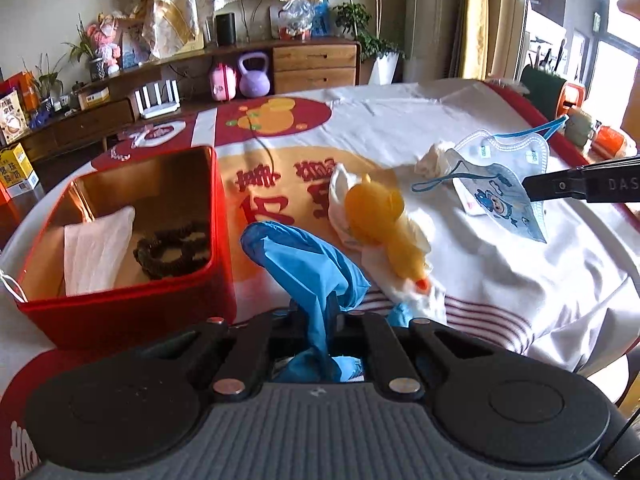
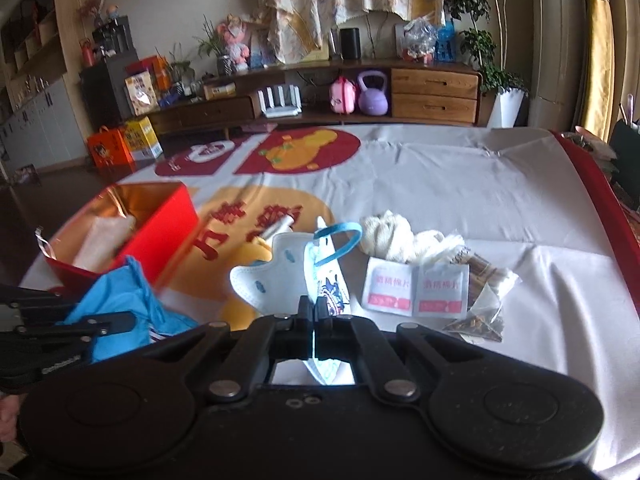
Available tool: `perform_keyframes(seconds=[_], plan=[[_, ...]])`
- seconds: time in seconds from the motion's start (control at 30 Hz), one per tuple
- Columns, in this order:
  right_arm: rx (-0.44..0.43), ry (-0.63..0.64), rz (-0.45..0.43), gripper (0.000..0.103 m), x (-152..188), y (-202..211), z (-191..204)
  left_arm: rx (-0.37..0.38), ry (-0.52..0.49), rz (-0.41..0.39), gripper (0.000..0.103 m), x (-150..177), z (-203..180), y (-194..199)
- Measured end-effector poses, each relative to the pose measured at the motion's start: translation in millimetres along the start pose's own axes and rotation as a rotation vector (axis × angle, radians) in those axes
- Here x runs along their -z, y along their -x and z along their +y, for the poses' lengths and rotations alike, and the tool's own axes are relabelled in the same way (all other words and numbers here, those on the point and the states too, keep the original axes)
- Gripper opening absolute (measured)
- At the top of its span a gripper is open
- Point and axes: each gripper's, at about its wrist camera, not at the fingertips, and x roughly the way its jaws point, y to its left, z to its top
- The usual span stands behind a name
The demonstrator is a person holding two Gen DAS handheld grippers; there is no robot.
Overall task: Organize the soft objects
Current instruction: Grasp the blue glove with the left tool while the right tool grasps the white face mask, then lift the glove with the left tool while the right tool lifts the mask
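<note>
My left gripper (image 1: 318, 316) is shut on a blue rubber glove (image 1: 304, 260) and holds it up just right of the red box (image 1: 120, 312); the glove also shows in the right wrist view (image 2: 120, 300). My right gripper (image 2: 314, 306) is shut on a child's face mask (image 2: 288, 272) with blue ear loops, lifted above the cloth; the mask also shows in the left wrist view (image 1: 500, 184). The red box (image 2: 160, 232) holds a white tissue pack (image 1: 96, 248) and a dark hair tie (image 1: 172, 248). A yellow rubber duck (image 1: 384, 224) lies on a white cloth between the grippers.
The table wears a white, red and yellow printed cloth (image 2: 440, 184). A crumpled white cloth (image 2: 388, 236), two alcohol wipe sachets (image 2: 416, 288) and tea bags (image 2: 480, 312) lie to the right. A sideboard with a purple kettlebell (image 2: 374, 98) stands beyond.
</note>
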Motion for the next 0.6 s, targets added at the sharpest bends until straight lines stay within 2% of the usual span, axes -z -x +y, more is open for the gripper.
perform_keyframes(seconds=[0.3, 0.6], plan=[[-0.051, 0.01, -0.031, 0.0, -14.6, 26.6, 15.2, 0.019, 0.049, -0.045, 0.006, -21.6, 7.9, 29.0], [-0.106, 0.033, -0.045, 0.0, -33.1, 39.4, 37.8, 0.006, 0.074, -0.083, 0.006, -41.3, 22.5, 52.5]])
